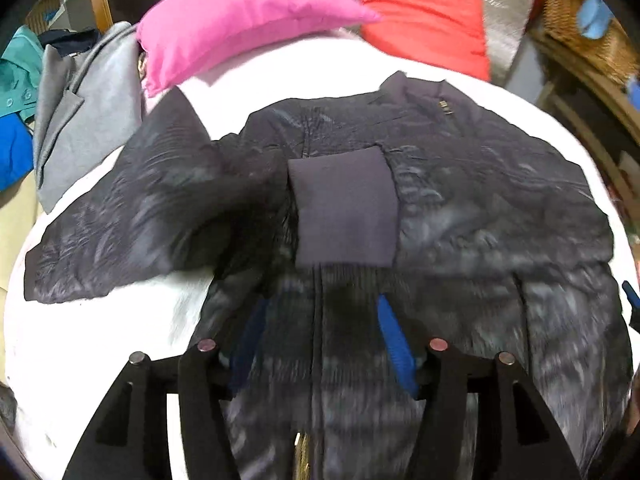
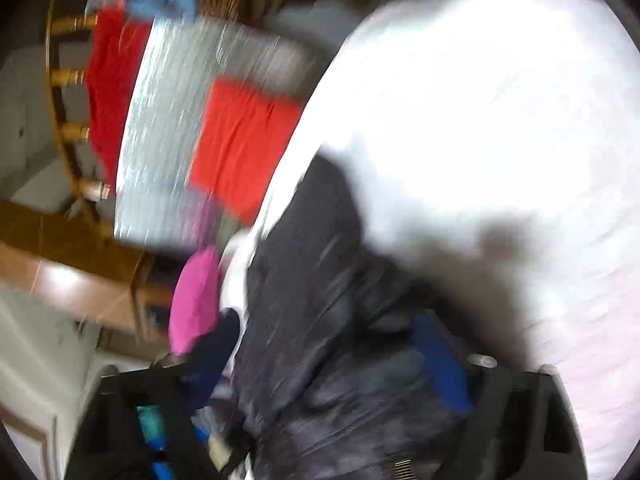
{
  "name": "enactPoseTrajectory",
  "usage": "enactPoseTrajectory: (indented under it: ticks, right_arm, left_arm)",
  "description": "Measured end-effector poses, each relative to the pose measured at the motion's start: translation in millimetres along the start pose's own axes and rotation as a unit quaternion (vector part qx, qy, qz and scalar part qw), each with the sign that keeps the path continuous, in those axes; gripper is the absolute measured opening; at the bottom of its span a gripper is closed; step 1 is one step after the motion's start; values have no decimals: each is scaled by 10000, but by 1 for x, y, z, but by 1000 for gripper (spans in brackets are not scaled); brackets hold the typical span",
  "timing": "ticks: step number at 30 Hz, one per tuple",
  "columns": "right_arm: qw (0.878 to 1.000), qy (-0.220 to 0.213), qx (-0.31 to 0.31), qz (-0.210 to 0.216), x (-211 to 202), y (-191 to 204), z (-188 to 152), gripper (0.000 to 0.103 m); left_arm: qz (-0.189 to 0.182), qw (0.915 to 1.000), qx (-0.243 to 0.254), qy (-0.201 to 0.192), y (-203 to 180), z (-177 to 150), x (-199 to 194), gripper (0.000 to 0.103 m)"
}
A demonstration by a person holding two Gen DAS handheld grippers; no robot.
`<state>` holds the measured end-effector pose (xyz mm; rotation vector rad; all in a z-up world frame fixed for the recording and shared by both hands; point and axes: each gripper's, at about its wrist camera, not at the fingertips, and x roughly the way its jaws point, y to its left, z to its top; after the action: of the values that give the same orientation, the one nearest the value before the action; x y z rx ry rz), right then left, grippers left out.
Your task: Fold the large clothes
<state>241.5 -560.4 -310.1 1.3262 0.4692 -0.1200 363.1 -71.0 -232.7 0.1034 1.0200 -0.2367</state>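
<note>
Left wrist view: dark jacket (image 1: 420,208) lies spread on white bed (image 1: 120,320), collar toward the pillows, one sleeve folded across the chest so its ribbed cuff (image 1: 344,208) sits mid-body; other sleeve sticks out to the left side of frame. Left gripper (image 1: 320,328) hangs over the jacket's lower front by the zipper, blue fingers (image 1: 394,340) spread apart, nothing pinched between them, fabric only underneath. Pink pillow (image 1: 240,28) and red pillow (image 1: 424,24) at the head of the bed, grey coat (image 1: 88,112) off the left edge, wicker basket (image 1: 576,20) top right. Right wrist view: heavily motion-blurred. Right gripper (image 2: 320,364) has its jaws wide, blue finger (image 2: 440,364) visible on the right, other side hard to make out; jacket (image 2: 320,320) bulk lies between and beyond the fingers, can't tell whether any pad touches it, no pinch visible. White bed (image 2: 500,120) fills the right, red pillow (image 2: 244,144) and pink pillow (image 2: 196,300) left of it.
</note>
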Motion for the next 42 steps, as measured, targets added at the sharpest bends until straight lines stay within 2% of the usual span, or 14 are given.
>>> enactPoseTrajectory:
  ticks: [3, 5, 11, 12, 13, 14, 19, 22, 28, 34, 38, 39, 41, 42]
  right_arm:
    - [9983, 381, -113, -427, -5, -19, 3, 92]
    - [9950, 925, -28, -373, 1, -35, -1, 90]
    - [9867, 1370, -761, -429, -5, -24, -16, 72]
    - [9852, 1481, -743, -434, -2, -25, -21, 57]
    - [9833, 1676, -533, -460, 1, -30, -25, 32]
    - [9819, 1809, -319, -452, 6, -38, -32, 24]
    - [9856, 1617, -359, -328, -3, -28, -59, 14]
    - [9860, 1552, -562, -241, -17, -2, -73, 12]
    - [9846, 1446, -982, -61, -44, 41, -95, 12]
    - [9825, 1590, -663, -705, -36, -7, -99, 12]
    - [9769, 1601, -887, -1106, -43, 5, -94, 21]
    - [9735, 1507, -1068, -1350, -45, 13, -91, 30]
    - [9680, 1097, -1560, -1631, -54, 39, -87, 58]
    - [9669, 843, -1789, -1612, -60, 53, -86, 78]
  left_arm:
    - [-123, 9999, 45, -95, 6, -20, -20, 60]
    - [-143, 9998, 68, -132, 12, -34, -30, 60]
    - [-256, 9996, -134, -65, 34, -61, -36, 60]
    - [-294, 9994, -166, -67, 34, -63, -38, 60]
    - [-357, 9991, -201, -81, 36, -67, -42, 60]
    - [-369, 9990, -219, -85, 37, -70, -44, 60]
    - [-455, 9984, -343, -63, 42, -80, -56, 60]
    - [-468, 9981, -377, -138, 49, -86, -68, 60]
    - [-366, 9971, -619, -261, 80, -98, -87, 60]
    - [-198, 9951, -963, -137, 108, -112, -85, 60]
    - [-7, 9942, -1063, -164, 121, -111, -90, 60]
    - [20, 9940, -1077, -186, 125, -110, -91, 60]
    - [64, 9932, -1141, -226, 134, -105, -91, 63]
    - [90, 9924, -1205, -240, 140, -103, -91, 66]
